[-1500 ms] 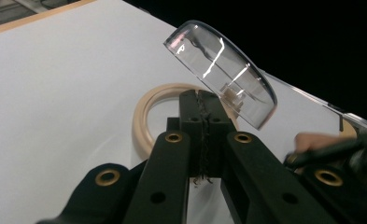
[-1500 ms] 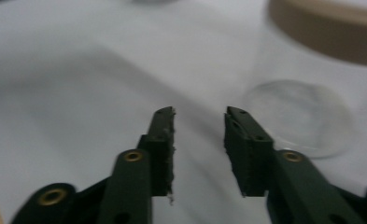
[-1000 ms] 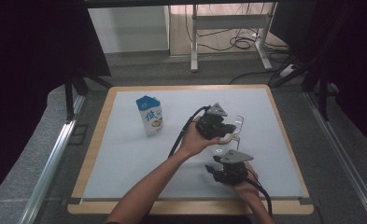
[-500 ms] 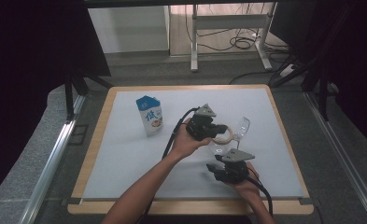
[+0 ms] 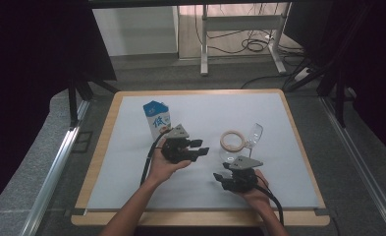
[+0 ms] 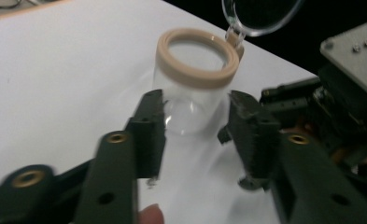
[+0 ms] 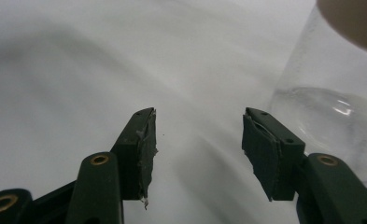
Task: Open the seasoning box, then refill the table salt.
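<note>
With both jaws apart, centre your left hand-held gripper (image 6: 195, 135) on the jar (image 6: 195, 93); right hand-held gripper (image 7: 197, 149) idles open beside it.

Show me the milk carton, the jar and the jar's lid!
Milk carton (image 5: 157, 119), high view, on its printed front.
Jar (image 6: 190, 109), left gripper view, on its clear wall.
Lid (image 5: 256, 133), high view, on the flipped-open clear flap.

The white mat (image 5: 131, 187) lies bare along its left and near sides. A milk carton (image 5: 156, 119) stands far left; right of centre, a clear jar (image 5: 233, 143) with its upright lid (image 5: 255, 133) blocks the way.
</note>
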